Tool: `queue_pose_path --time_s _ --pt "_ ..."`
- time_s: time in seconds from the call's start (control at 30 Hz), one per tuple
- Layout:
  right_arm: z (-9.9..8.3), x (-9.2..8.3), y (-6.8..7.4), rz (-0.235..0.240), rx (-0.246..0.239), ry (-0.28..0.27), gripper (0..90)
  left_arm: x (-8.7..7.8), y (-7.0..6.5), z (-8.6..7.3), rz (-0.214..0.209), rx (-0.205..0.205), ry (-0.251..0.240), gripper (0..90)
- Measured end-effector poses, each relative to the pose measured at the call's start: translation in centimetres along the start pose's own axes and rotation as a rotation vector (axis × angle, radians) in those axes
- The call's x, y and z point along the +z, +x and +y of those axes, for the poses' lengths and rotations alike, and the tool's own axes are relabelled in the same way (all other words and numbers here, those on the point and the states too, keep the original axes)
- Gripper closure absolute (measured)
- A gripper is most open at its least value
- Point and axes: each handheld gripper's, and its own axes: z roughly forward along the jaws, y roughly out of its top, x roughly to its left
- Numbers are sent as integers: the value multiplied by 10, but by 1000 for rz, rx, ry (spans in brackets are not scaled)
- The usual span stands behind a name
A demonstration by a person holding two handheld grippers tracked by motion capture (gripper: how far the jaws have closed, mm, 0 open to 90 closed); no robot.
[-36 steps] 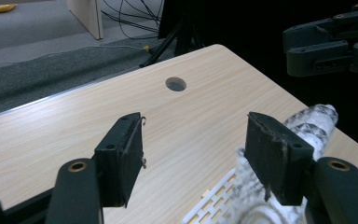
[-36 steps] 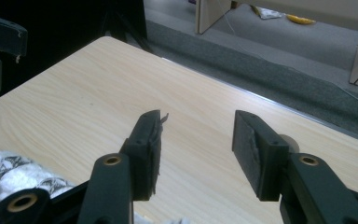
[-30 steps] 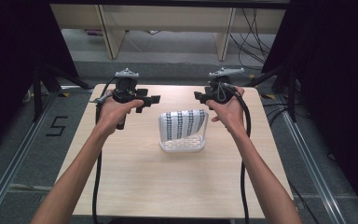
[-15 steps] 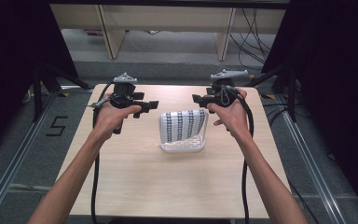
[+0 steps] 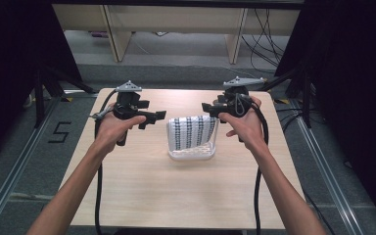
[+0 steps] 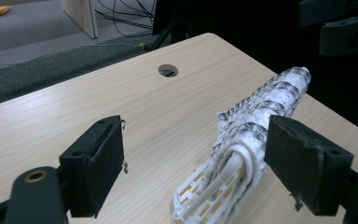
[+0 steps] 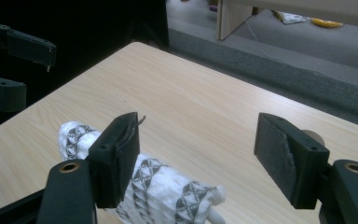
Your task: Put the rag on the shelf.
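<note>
My left gripper (image 5: 149,116) hovers above the bench (image 5: 142,196) well inside its left edge, with bare wood all around it. Its jaws have just been opening and stand spread with nothing between them. The folded patterned cloth (image 5: 192,131) sits in a white slotted basket (image 5: 192,152) at mid-bench, between my two grippers and apart from both. My right gripper (image 5: 210,108) hovers just right of the cloth; its jaws too have just been opening and stand spread, empty. The left gripper view adds a round hole (image 6: 168,70) in the bench beyond the cloth (image 6: 256,116), which lies just inside my right-hand jaw. The right gripper view shows the cloth (image 7: 168,189) behind my left-hand jaw.
</note>
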Motion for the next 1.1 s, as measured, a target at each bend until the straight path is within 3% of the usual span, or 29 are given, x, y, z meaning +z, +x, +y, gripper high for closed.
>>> queue_pose_path --time_s 0.13,0.37,0.4,0.57,0.67,0.7,1.1 --pt "-2 -3 -1 -1 -12 -2 321 -2 -3 -4 -2 9 0 190" --pt "-7 -6 0 19 12 -7 321 -7 -7 -9 -31 9 -2 190" --pt "-7 -6 -1 18 -6 -19 321 -7 -8 -11 -23 14 0 190" --pt "-12 -10 0 31 16 -19 321 -9 -13 -21 -32 9 -7 190" --pt "-15 -13 0 29 -10 -24 320 -11 -17 -28 -33 22 9 188" --pt "-16 -14 1 46 12 -18 320 -11 -18 -30 -34 23 12 186" --pt "-24 -22 5 63 -6 -37 321 -22 -32 -45 -66 44 -12 181"
